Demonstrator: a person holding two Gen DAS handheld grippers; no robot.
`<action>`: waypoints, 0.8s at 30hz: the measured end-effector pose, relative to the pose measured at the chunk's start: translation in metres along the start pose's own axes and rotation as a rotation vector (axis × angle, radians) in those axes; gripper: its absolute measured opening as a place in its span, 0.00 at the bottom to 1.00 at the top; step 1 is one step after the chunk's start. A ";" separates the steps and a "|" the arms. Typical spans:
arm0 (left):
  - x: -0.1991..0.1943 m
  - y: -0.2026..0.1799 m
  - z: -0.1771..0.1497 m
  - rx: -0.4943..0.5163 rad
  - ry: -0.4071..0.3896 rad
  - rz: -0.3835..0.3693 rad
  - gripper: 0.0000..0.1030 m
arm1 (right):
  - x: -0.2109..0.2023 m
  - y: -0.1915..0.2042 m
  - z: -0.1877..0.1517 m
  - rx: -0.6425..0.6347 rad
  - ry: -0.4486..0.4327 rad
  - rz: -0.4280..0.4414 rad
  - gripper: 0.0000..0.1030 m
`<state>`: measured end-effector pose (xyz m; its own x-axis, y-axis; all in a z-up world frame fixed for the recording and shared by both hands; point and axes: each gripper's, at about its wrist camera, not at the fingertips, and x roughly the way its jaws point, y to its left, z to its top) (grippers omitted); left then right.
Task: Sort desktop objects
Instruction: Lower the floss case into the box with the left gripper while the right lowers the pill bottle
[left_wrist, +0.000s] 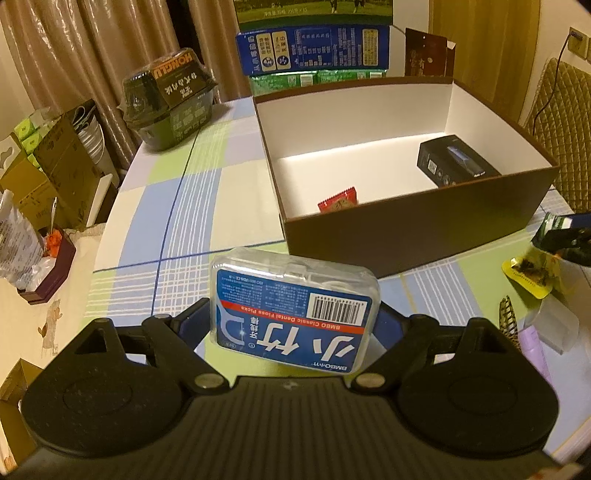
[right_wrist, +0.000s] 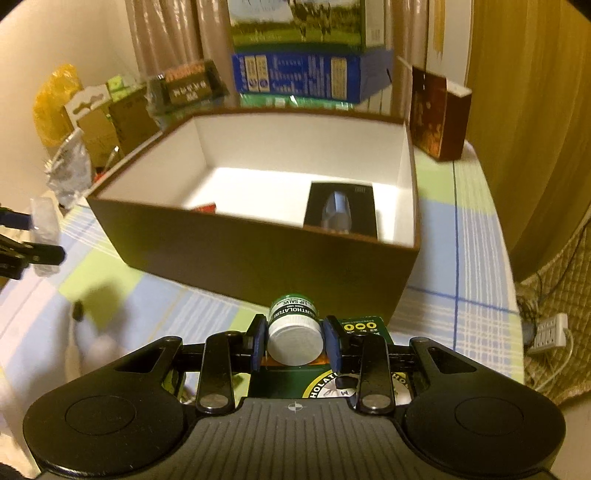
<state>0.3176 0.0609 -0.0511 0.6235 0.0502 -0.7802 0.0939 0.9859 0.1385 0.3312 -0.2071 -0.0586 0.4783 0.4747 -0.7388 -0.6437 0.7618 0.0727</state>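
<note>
Left fingers (left_wrist: 295, 317): clamped on floss-pick case (left_wrist: 293, 310), clear plastic, blue label, barcode, above the checked worktop (left_wrist: 184, 206). Right fingers (right_wrist: 295, 338): clenched on lip-salve jar (right_wrist: 294, 332), white cap, green label. Brown box (right_wrist: 258, 258) ahead holds black carton (right_wrist: 341, 210), red sachet (left_wrist: 338, 201)

My left wrist camera sits just behind its own fingers and looks down at a slant over the checked tablecloth (left_wrist: 177, 206). The brown box (left_wrist: 424, 229) fills the upper right of this frame, seen from its left front corner. My right wrist camera looks down in the same way, but nearer to the box (right_wrist: 258, 251), which stands in the middle of the frame. Both views share the box's white inside and the stacked cartons (left_wrist: 314, 48) behind it, at the top.
</note>
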 end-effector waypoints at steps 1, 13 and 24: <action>-0.001 0.000 0.001 0.001 -0.004 0.001 0.85 | -0.004 0.001 0.002 -0.003 -0.008 0.002 0.30; -0.015 -0.003 0.034 0.017 -0.087 -0.004 0.85 | -0.033 0.017 0.049 -0.071 -0.145 0.076 0.30; 0.004 -0.012 0.091 0.032 -0.151 -0.070 0.85 | 0.009 0.020 0.100 -0.067 -0.175 0.075 0.30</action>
<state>0.3894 0.0344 -0.0007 0.7239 -0.0457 -0.6884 0.1648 0.9804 0.1083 0.3831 -0.1435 0.0032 0.5205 0.6028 -0.6048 -0.7169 0.6933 0.0741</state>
